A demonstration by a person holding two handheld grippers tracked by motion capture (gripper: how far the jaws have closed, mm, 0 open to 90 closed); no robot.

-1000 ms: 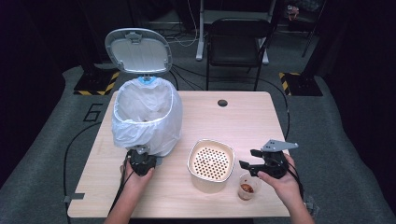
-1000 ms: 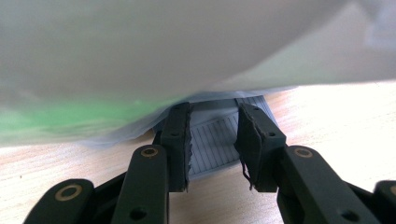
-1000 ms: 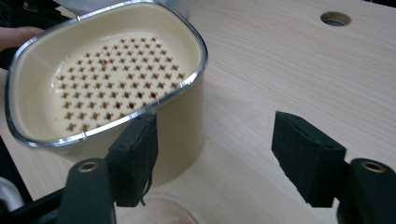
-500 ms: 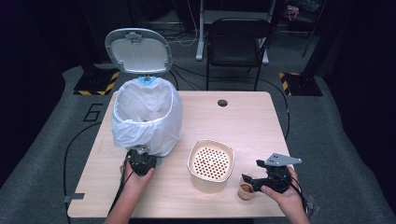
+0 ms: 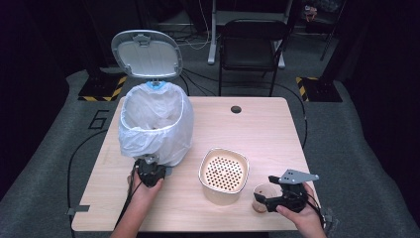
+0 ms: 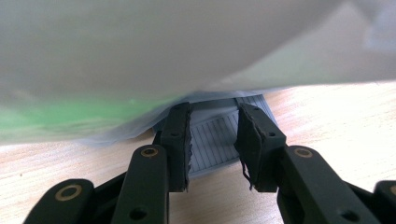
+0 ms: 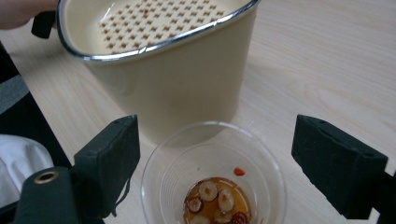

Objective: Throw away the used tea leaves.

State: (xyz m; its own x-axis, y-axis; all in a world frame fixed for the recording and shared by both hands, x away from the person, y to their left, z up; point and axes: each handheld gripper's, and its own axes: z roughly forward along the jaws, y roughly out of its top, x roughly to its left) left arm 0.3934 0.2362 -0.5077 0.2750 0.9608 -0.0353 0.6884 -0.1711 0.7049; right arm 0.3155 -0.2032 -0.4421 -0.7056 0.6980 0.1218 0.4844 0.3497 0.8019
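The right gripper [image 7: 219, 154] stood open astride the clear plastic cup [image 7: 214, 175], thin-walled, crushable (liquid inside), best gripped mid-wall gently; the left gripper [image 6: 214, 140] was open at the bin pedal [image 6: 215, 140].

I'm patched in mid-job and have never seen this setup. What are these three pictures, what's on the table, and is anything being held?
No robot arm here: a person holds a two-jaw gripper in each hand. The high view looks down on the wooden table from above the person's side. The other two pictures come from cameras riding on the grippers, looking along their black jaws.

On the table stand a small bin lined with a white bag, lid up, a cream container with a perforated insert, and a clear plastic cup holding a little amber liquid with sliced pieces.

The left gripper sits at the bin's foot, its jaws apart on either side of a grey ribbed pedal, not clamped. The right gripper is wide open with the cup between its jaws, not yet gripped. So nothing is held.
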